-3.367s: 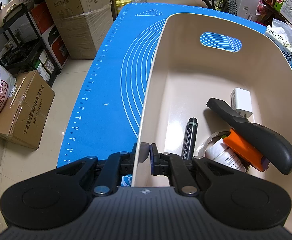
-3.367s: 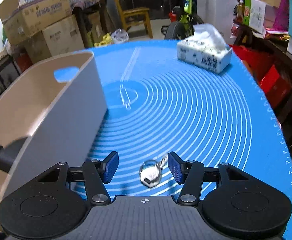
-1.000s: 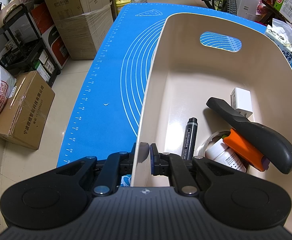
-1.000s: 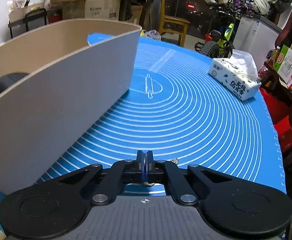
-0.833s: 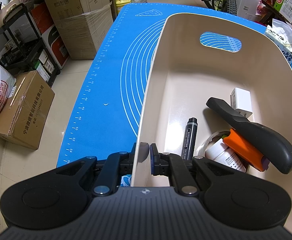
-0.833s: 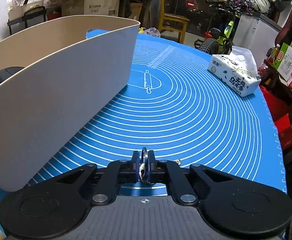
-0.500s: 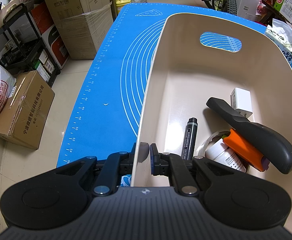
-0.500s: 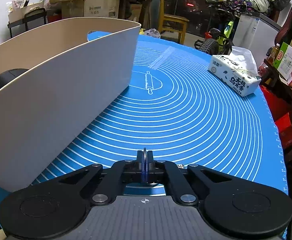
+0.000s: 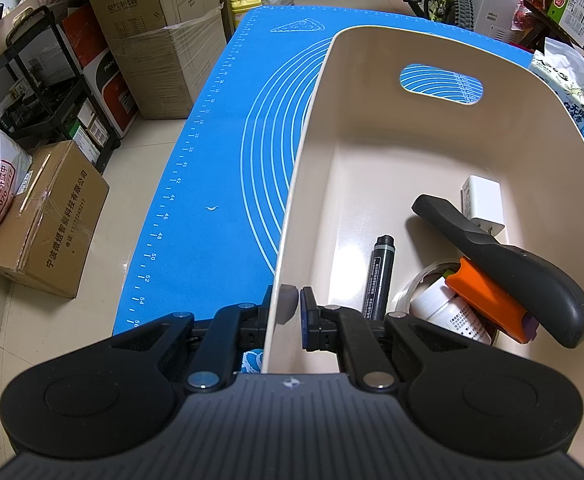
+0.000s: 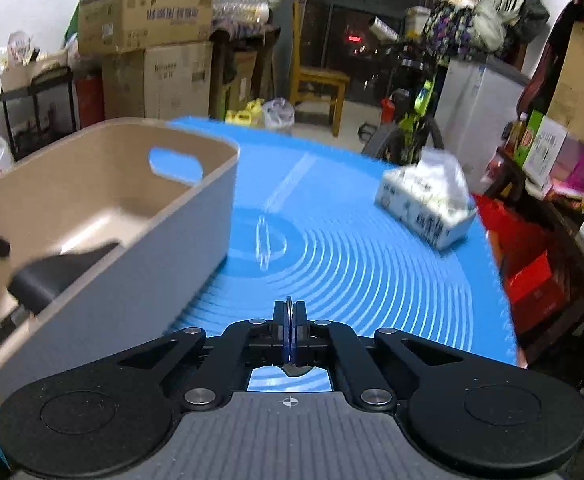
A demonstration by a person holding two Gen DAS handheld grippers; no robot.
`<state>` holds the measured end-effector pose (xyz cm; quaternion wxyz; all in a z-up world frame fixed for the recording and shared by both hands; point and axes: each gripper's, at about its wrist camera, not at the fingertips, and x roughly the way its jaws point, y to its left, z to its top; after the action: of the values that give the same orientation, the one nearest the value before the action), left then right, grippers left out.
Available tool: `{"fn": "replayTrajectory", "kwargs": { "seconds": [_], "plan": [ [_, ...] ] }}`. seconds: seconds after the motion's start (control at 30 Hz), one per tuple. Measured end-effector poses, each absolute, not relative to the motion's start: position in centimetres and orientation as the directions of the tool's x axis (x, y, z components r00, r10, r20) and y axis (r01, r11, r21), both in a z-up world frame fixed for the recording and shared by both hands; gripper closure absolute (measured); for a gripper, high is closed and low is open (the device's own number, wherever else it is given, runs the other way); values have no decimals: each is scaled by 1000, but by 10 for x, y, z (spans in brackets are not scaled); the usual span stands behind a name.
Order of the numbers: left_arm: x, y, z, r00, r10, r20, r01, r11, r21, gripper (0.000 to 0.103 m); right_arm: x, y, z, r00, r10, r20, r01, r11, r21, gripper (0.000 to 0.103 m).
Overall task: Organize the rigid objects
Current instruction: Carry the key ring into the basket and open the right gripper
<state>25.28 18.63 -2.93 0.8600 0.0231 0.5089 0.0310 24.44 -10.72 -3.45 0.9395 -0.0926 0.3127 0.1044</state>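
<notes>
Two boxes (image 9: 44, 220) (image 9: 164, 12) with Chinese print, "Infraxss" lettering.

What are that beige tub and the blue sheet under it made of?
The beige tub looks like matte moulded plastic: thin smooth walls, rounded corners, a cut-out handle. The blue sheet seems to be a flexible silicone or rubbery mat, lying flat with printed white rings and ruler marks.

The bin (image 9: 371, 120) stands on the mat (image 9: 220, 168), which covers the table. Inside the bin, toward its near end, a marker (image 9: 379, 276) lies along the floor; to its right a bottle (image 9: 447, 308) sits in a tape roll (image 9: 407, 292), and a long-handled tool (image 9: 503, 264) rests across them. A charger (image 9: 483, 200) lies behind the tool. A tissue pack (image 10: 427, 204) sits on the mat, right of the bin and well apart from it.
</notes>
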Motion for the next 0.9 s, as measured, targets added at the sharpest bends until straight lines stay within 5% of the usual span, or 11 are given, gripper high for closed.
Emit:
{"fn": "replayTrajectory", "kwargs": {
  "seconds": [0.6, 0.9],
  "plan": [
    [253, 182, -32, 481, 80, -873, -30, 997, 75, 92, 258, -44, 54, 838, 306, -452, -372, 926, -63, 90],
    [253, 180, -33, 481, 81, -873, -30, 997, 76, 92, 269, 8, 44, 776, 390, -496, -465, 885, -33, 90]
  ]
}}
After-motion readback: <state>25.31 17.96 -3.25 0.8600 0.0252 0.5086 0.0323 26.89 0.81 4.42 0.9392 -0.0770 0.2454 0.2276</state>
